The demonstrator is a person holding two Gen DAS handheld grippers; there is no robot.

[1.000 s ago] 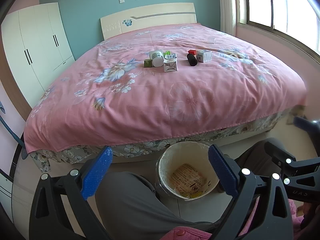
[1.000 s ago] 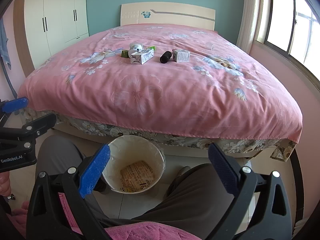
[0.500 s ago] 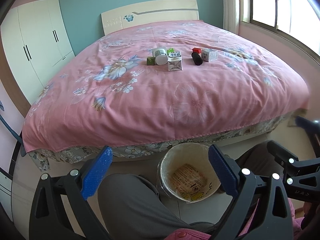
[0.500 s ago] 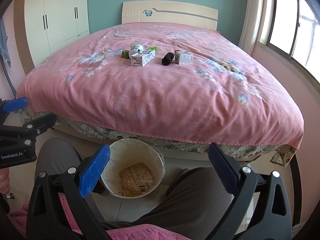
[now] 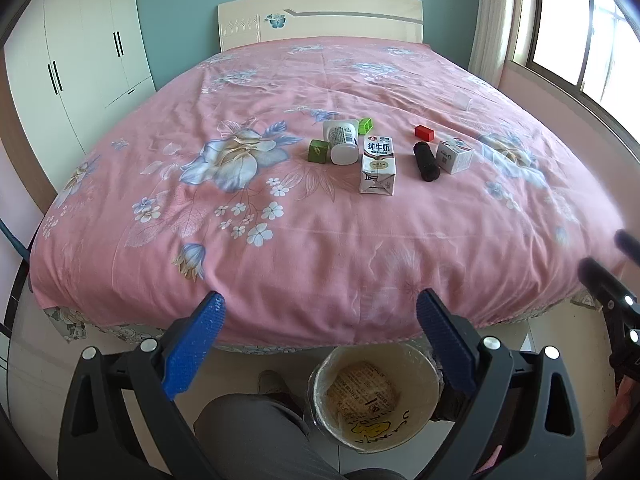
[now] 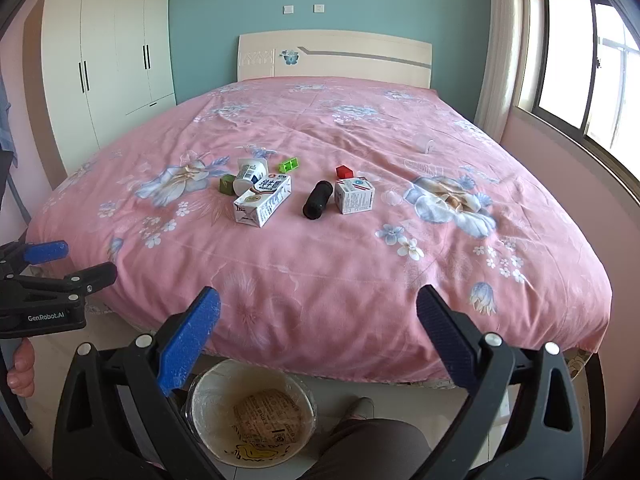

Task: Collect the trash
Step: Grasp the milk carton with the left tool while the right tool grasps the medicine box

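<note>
Trash lies in the middle of the pink bed: a milk carton [image 5: 378, 166] [image 6: 263, 199], a white cup on its side [image 5: 342, 142] [image 6: 249, 173], a black cylinder [image 5: 426, 161] [image 6: 317, 199], a small white box [image 5: 454, 155] [image 6: 354, 196], a red block [image 5: 424, 133] [image 6: 343, 171] and two green blocks [image 5: 318, 150] [image 5: 365, 125]. A lined bin [image 5: 376, 394] [image 6: 250, 412] stands on the floor at the bed's foot. My left gripper [image 5: 320, 340] and right gripper [image 6: 318, 332] are open and empty, above the bin, well short of the trash.
The bed [image 5: 320, 240] fills the view. A white wardrobe [image 5: 80, 60] stands at the left, a window [image 6: 580, 60] at the right. The person's grey-trousered legs [image 5: 260, 440] flank the bin. The left gripper also shows in the right wrist view [image 6: 44, 288].
Both grippers have risen and moved forward toward the bed; the trash looks closer and the bin has slid lower in both views. Both stay open.
</note>
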